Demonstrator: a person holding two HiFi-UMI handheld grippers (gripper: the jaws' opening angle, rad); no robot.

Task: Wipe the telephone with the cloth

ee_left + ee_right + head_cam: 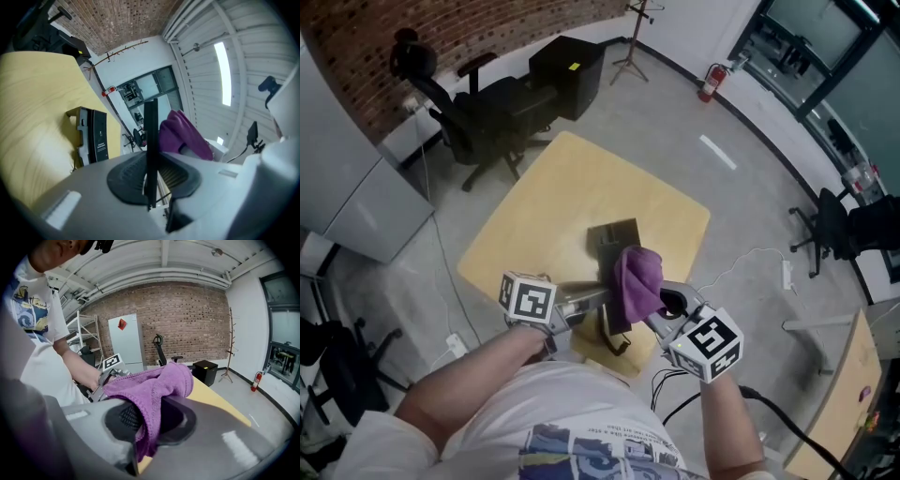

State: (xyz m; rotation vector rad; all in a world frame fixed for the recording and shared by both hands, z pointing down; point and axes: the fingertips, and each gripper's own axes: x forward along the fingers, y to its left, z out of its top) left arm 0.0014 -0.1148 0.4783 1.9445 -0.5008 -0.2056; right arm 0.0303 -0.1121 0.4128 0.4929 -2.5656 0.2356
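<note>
**Both tongs loaded above the table**

Only the head view shows the grey concrete floor (722, 112) and the whole wooden table (572, 187), with the telephone (614, 239) base on it. In its own view the left gripper (598, 302) is clamped on the thin dark handset (151, 140). The right gripper (661, 302) grips the purple cloth (154, 385).

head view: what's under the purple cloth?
A thin black piece, clamped in the left gripper, pokes out below the purple cloth; its upper end is covered. The right gripper grips the cloth.
</note>
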